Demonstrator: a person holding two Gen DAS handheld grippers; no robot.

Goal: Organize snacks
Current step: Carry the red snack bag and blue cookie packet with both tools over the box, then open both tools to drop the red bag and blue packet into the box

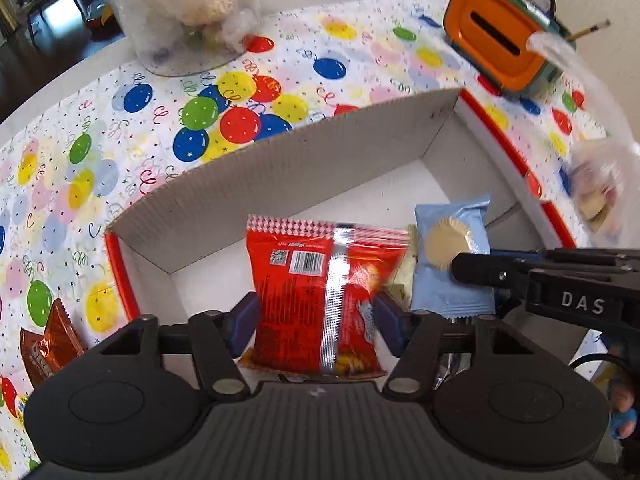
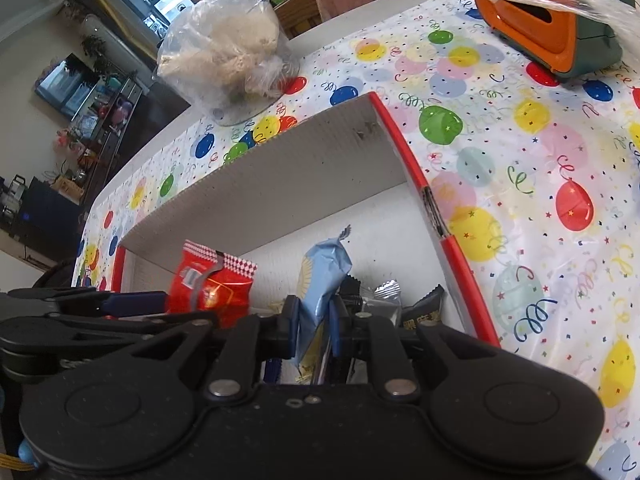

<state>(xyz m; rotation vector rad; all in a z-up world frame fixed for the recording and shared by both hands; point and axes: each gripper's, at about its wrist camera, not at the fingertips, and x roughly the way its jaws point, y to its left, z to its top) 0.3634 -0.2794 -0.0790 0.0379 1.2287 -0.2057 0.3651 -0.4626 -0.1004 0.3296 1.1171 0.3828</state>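
Observation:
My left gripper point(image 1: 316, 320) is shut on a red snack packet point(image 1: 320, 296) and holds it upright over the near part of a red-edged cardboard box point(image 1: 288, 160). My right gripper point(image 2: 314, 328) is shut on a light blue snack packet point(image 2: 320, 280), also held inside the box point(image 2: 280, 176). In the left wrist view the blue packet point(image 1: 452, 256) hangs just right of the red one, with the right gripper's finger point(image 1: 492, 268) across it. In the right wrist view the red packet point(image 2: 210, 288) is at left. A silver packet point(image 2: 384, 300) and a dark packet point(image 2: 426, 312) lie in the box's near right corner.
An orange-brown snack packet point(image 1: 48, 340) lies on the balloon tablecloth point(image 1: 120, 128) left of the box. A clear bag of pale food point(image 1: 188, 4) stands at the back. An orange and green container point(image 1: 508, 44) sits at the back right. A blurred plastic bag point(image 1: 596, 184) lies right of the box.

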